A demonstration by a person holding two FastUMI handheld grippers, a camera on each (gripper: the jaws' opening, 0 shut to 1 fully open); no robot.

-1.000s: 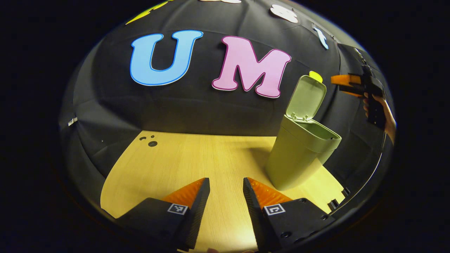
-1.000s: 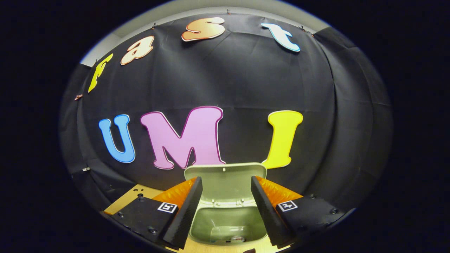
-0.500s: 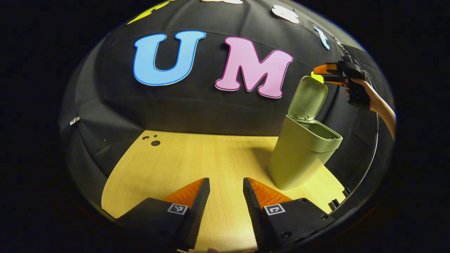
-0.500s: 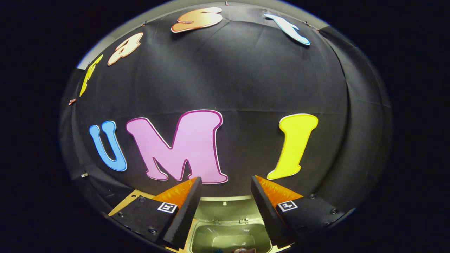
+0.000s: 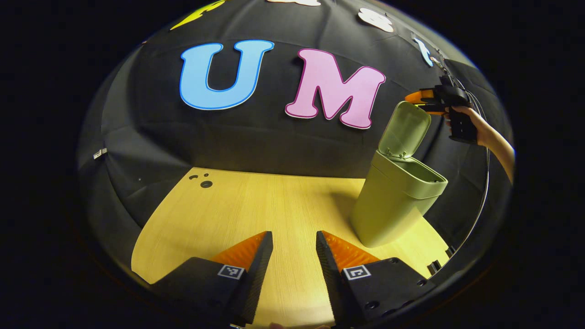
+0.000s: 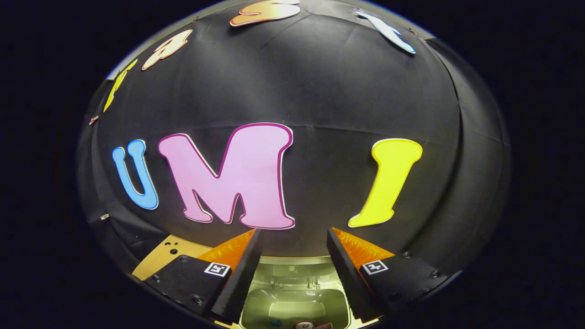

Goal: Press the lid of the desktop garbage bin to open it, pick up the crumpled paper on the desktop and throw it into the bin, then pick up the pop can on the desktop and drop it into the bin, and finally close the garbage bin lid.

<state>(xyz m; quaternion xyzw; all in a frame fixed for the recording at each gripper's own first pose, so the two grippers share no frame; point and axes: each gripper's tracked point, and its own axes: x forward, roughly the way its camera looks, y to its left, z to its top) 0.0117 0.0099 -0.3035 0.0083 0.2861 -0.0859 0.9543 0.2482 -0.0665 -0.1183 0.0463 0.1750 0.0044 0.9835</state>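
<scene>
A pale green bin [image 5: 393, 205] stands on the wooden table [image 5: 237, 214] at the right, its lid [image 5: 405, 130] raised and leaning back. My right gripper [image 5: 418, 101] hovers at the lid's top edge, held by a hand [image 5: 480, 132]; I cannot tell whether it touches the lid. In the right gripper view its open fingers [image 6: 292, 269] frame the lid [image 6: 292, 269] and the bin's inside [image 6: 292, 310], where a can's top [image 6: 305, 325] peeks out at the bottom. My left gripper [image 5: 294, 256] is open and low over the table, left of the bin.
Black cloth walls close in behind the table and to the right of the bin. Small holes [image 5: 203, 182] mark the table's far left corner. A cable [image 5: 482, 192] hangs from the right gripper beside the bin.
The right gripper has risen and moved forward over the bin to the top edge of the lid. The left gripper has hardly moved.
</scene>
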